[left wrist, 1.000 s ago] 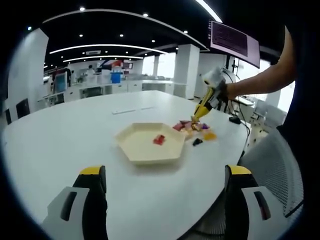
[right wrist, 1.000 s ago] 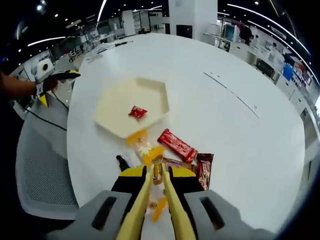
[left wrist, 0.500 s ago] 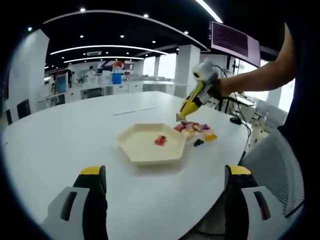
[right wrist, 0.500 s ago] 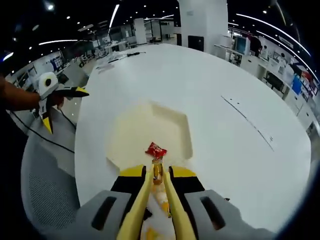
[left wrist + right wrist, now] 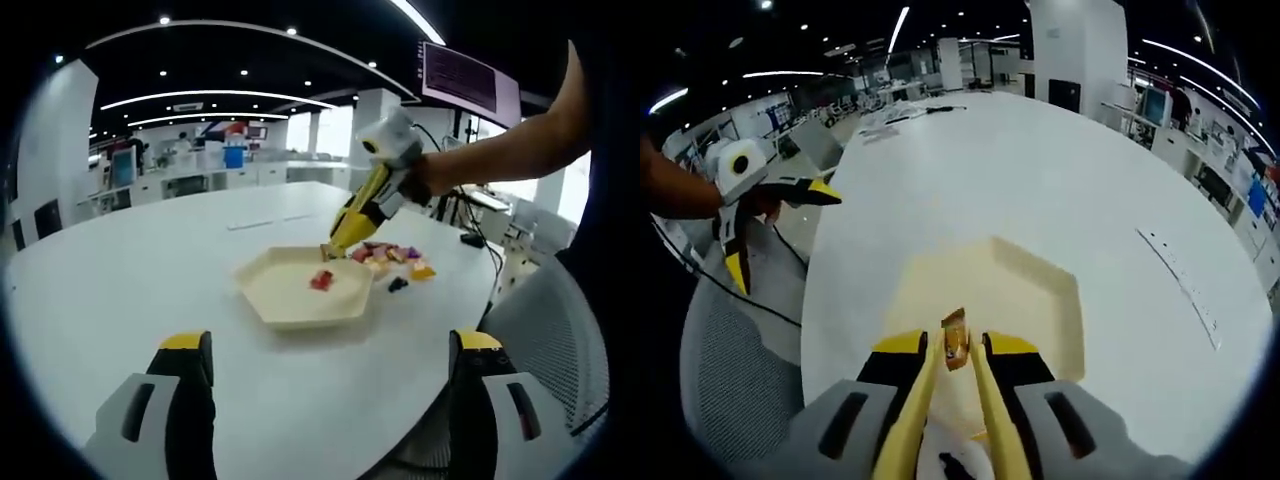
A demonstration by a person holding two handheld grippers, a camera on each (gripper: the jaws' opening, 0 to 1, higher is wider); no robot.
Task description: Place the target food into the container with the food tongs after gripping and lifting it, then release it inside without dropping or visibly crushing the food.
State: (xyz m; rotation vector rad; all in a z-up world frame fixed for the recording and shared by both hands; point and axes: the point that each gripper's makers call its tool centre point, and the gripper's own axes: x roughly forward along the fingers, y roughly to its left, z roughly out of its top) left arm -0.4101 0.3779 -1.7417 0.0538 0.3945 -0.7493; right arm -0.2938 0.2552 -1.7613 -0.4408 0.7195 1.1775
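My right gripper is shut on yellow food tongs, and the tong tips pinch a small orange-brown snack. The snack hangs just above the cream hexagonal tray. From the left gripper view, the right gripper slants down from a person's hand, with the tong tips over the tray's far rim. A red snack lies inside that tray. My left gripper stands open and empty over the table's near edge; it also appears, hand-held, as the left gripper.
A pile of wrapped snacks and a small black piece lie right of the tray on the white round table. A grey mesh chair stands by the table's edge. A monitor hangs behind.
The right gripper has carried the tongs and the pinched snack from the snack pile to above the tray. The left gripper has stayed put.
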